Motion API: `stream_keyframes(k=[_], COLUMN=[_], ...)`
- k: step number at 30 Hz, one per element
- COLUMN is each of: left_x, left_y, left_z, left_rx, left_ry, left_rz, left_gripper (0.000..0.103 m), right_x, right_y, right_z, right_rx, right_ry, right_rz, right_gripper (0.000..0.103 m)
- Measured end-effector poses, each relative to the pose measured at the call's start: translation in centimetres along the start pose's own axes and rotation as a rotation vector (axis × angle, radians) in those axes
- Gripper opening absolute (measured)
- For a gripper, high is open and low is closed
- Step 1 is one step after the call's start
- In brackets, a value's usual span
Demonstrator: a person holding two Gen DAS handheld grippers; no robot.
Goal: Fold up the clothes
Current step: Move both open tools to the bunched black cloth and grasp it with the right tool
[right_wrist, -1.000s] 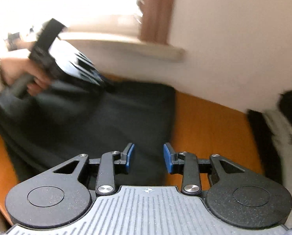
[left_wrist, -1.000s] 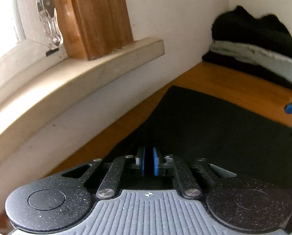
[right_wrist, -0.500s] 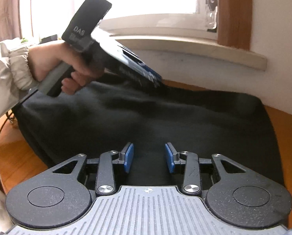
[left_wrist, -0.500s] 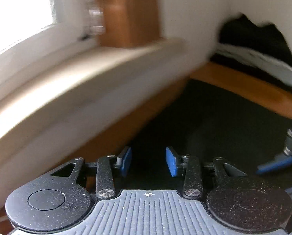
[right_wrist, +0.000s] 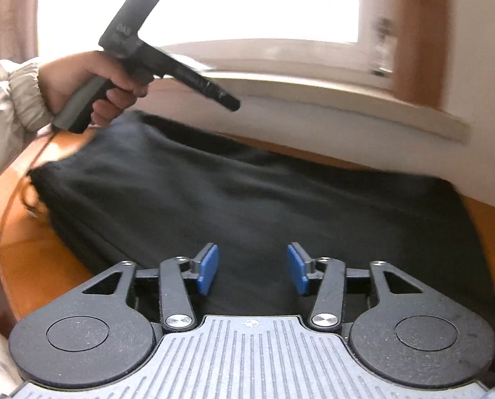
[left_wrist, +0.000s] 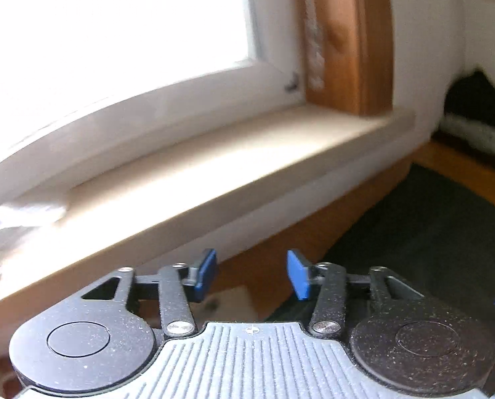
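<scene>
Lifted off the dark garment (right_wrist: 264, 199), left gripper (left_wrist: 252, 274) now faces the windowsill (left_wrist: 214, 166); jaws just opened, nothing between them. Right gripper (right_wrist: 252, 269) jaws also widened, released, above cloth. Garment lies flat on desk (right_wrist: 31, 259); bare wood at 9 o'clock.

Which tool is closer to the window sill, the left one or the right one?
Left. The left tool is lifted off the black garment, pointing at the window sill just ahead. The right tool hangs open over the garment's near edge, farther back.
</scene>
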State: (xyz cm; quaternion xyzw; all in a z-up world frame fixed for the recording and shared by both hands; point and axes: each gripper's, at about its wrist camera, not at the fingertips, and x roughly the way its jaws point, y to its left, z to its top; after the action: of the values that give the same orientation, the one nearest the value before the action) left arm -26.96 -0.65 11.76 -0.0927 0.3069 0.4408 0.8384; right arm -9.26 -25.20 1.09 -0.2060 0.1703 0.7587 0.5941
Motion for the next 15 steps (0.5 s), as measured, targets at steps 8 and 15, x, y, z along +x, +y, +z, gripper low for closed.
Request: stream_keyframes(k=[8, 15], left_x=[-6.0, -8.4], left_y=[6.3, 11.2], left_z=[-6.9, -12.8], left_rx=[-0.126, -0.305], left_ry=[0.044, 0.040], left_rz=[0.051, -0.014], left_gripper=[0.068, 0.068], right_x=[5.1, 6.1], right_y=[10.6, 15.6], right_z=[3.0, 5.0], right_rx=[-0.081, -0.143], right_ry=[-0.043, -0.058], right_rz=[0.196, 0.247], right_gripper=[0.052, 0.053])
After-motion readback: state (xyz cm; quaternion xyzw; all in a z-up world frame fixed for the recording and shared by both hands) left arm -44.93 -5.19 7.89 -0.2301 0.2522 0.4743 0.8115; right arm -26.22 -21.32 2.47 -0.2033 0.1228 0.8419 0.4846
